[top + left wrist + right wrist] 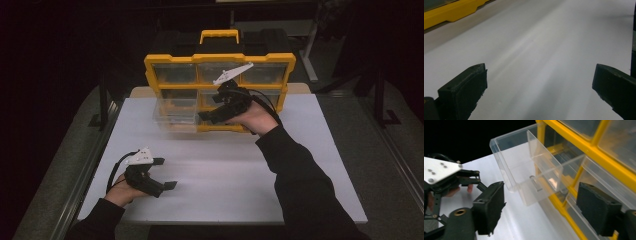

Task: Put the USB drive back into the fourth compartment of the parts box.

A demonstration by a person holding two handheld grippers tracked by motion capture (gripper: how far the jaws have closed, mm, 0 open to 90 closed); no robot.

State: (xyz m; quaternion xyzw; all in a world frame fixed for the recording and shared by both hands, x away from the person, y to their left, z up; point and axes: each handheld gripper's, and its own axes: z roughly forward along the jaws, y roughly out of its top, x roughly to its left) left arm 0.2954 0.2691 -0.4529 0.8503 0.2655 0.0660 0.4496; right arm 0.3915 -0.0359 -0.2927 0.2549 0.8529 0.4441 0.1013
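Observation:
A yellow organiser [220,57] with clear drawers stands upright at the back of the white table top [225,175]. Its lower left clear drawer [172,114] is pulled out over the table, and nothing can be seen inside it. My right gripper [206,117] hovers just right of that drawer, in front of the organiser's bottom row. In the right gripper view its jaws [540,212] stand open, with the drawer [524,170] ahead of them and nothing between the pads. My left gripper [165,173] rests near the front left, open [539,87] over bare table.
The organiser's yellow base [449,12] crosses the top left of the left gripper view. The left gripper's grey plate [439,170] appears at the left of the right gripper view. A metal rail [85,175] runs along the table's left side, with dark floor around.

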